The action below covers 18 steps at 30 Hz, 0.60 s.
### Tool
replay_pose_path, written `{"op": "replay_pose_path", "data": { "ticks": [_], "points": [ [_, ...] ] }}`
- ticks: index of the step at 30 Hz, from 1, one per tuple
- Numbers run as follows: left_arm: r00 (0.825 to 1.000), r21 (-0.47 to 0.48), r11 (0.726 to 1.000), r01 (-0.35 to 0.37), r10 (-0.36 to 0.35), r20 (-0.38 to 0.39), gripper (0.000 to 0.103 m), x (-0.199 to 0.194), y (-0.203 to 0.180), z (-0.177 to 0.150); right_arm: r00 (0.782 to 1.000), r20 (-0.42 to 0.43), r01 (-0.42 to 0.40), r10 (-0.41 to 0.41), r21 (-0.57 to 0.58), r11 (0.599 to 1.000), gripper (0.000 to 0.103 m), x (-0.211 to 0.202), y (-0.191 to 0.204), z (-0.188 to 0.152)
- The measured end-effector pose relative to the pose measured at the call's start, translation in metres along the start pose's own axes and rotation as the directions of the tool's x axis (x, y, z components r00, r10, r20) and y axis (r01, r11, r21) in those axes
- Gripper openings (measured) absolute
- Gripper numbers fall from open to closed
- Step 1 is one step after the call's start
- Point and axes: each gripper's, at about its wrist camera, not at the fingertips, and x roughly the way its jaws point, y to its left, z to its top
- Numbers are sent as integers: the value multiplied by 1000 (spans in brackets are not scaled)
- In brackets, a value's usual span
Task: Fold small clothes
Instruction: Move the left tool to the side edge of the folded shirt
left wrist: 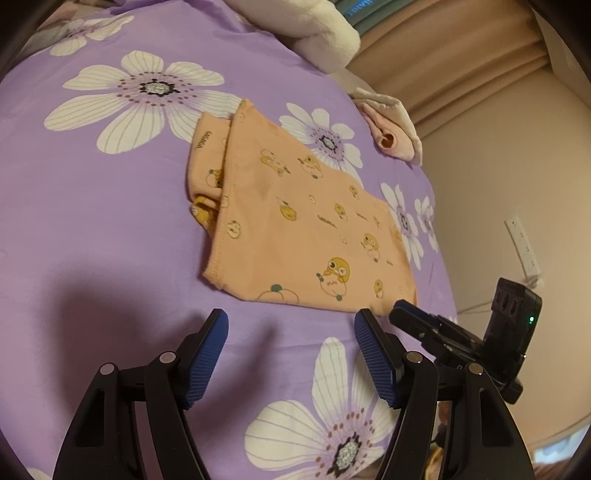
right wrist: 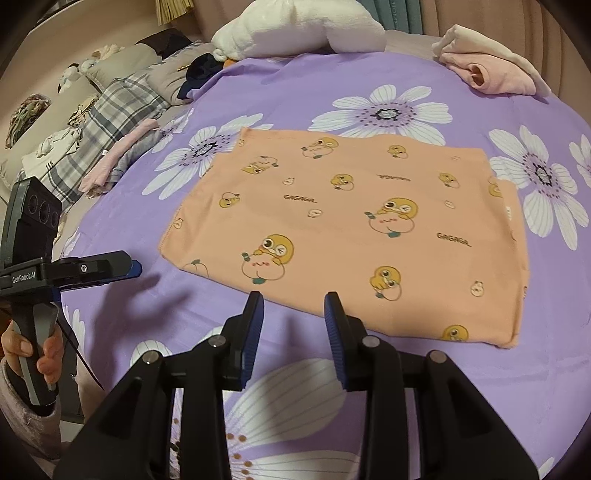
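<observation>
Two grippers hover over a bed, both empty. The left gripper has its blue pads set wide apart over bare sheet, just short of the garment's near edge. The right gripper has a narrower gap, with nothing between the pads, and hangs at that same near edge without pressing on it.

The garment is a small peach piece of clothing printed with cartoon ducks. It lies flat in the middle of the bed as a rough rectangle. In the left wrist view one side is doubled, with an under layer showing past the top one, so at least one fold seems made. It is still broad, so further folds likely remain before it is compact.

From left to right, the right wrist view shows a hand holding the left gripper's handle, a heap of plaid and grey bedding beyond the sheet's edge, then the purple sheet with big white flowers. A white plush sits at the far edge. A pink bundle of cloth lies at the far right corner. Beige padded walls stand behind.
</observation>
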Motion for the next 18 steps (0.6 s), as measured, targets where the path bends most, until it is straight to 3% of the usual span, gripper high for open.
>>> {"op": "replay_pose_path", "data": {
  "ticks": [11,18],
  "points": [
    [1000,-100,995,6,-4,19,69,-5,26,4,1000,-11,1,-1,-12,1000,35,4,5,4],
    [1000,-159,987,0,4,22,70,-5,41,6,1000,-9,-6,6,2,1000,42,8,4,11]
  ]
}}
